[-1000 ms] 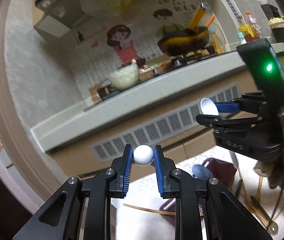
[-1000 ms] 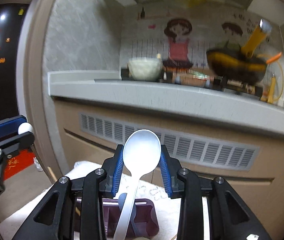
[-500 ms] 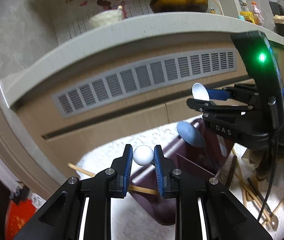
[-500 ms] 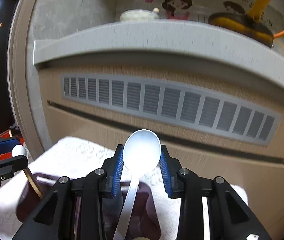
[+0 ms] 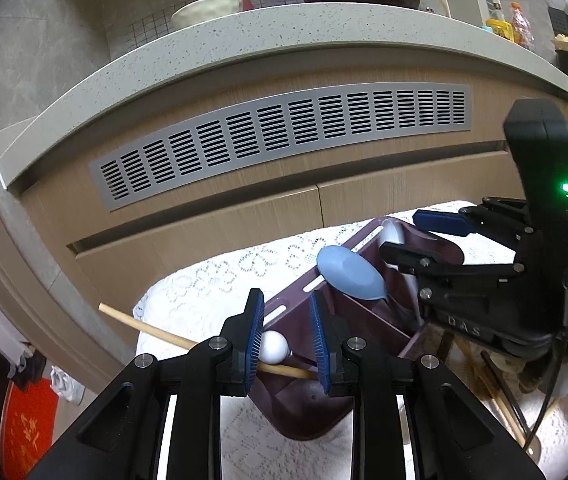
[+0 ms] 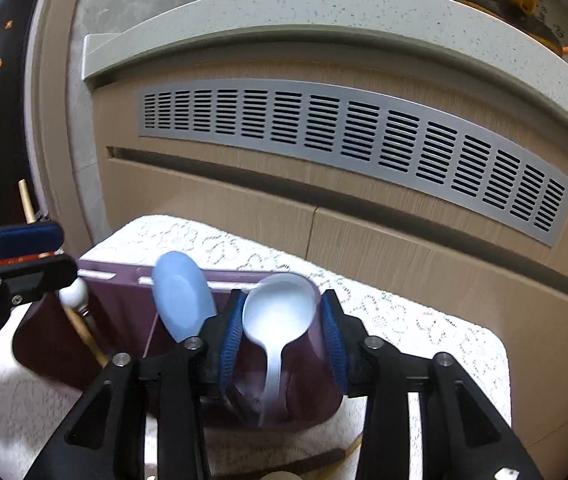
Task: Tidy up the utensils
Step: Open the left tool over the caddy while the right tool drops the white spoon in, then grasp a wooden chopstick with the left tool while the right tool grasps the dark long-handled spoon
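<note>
Two tools over the maroon utensil holder on the lace-covered worktop — both jaws opening. Right tool frees the white spoon, handle already down in a compartment. Left tool lets go of the white-knobbed utensil — touching one pad, by the chopstick. Blue spoon stands sorted.
</note>
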A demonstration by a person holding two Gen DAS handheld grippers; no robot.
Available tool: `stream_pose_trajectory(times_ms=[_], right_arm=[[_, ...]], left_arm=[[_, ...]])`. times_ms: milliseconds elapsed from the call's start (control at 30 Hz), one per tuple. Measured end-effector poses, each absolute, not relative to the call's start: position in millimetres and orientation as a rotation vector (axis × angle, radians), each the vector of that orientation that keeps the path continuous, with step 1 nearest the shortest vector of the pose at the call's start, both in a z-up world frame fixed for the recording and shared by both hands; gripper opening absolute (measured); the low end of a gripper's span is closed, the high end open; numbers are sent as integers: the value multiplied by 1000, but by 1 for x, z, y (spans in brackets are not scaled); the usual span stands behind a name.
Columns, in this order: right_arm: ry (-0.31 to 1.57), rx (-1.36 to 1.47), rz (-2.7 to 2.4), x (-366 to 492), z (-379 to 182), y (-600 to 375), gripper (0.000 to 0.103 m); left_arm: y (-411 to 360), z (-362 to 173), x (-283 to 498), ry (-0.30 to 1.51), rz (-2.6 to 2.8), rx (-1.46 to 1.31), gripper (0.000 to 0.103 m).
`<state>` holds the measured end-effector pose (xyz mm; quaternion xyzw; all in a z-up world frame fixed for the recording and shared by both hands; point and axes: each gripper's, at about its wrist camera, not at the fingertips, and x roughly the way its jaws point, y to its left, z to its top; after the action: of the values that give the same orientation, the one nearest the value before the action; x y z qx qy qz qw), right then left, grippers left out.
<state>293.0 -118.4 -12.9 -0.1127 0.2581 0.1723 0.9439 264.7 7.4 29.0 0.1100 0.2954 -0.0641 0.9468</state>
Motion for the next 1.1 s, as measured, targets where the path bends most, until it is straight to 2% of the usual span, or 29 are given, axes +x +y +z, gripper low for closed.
stream_pose_trajectory(times_ms=[67, 200, 333, 533, 867, 1033, 1067, 1100], right_arm=[[530, -233, 364, 287, -11, -120, 45], [523, -234, 371, 272, -8, -129, 60], [528, -239, 369, 257, -9, -138, 65], [537, -246, 348, 229, -10, -156, 76], [695, -315, 332, 194, -49, -190, 77], [775, -260, 302, 186, -71, -215, 77], [780, -256, 299, 184, -73, -218, 72], [787, -251, 292, 180, -76, -222, 61]], left_arm=[[7, 31, 260, 602, -130, 217, 27], [6, 36, 244, 602, -144, 183, 34], [4, 34, 220, 622, -189, 122, 43], [-1, 7, 196, 704, -256, 48, 43], [-26, -55, 224, 898, -433, 13, 43], [-43, -68, 236, 947, -491, -42, 43], [-51, -67, 238, 959, -521, -59, 43], [-57, -66, 238, 966, -544, -66, 43]])
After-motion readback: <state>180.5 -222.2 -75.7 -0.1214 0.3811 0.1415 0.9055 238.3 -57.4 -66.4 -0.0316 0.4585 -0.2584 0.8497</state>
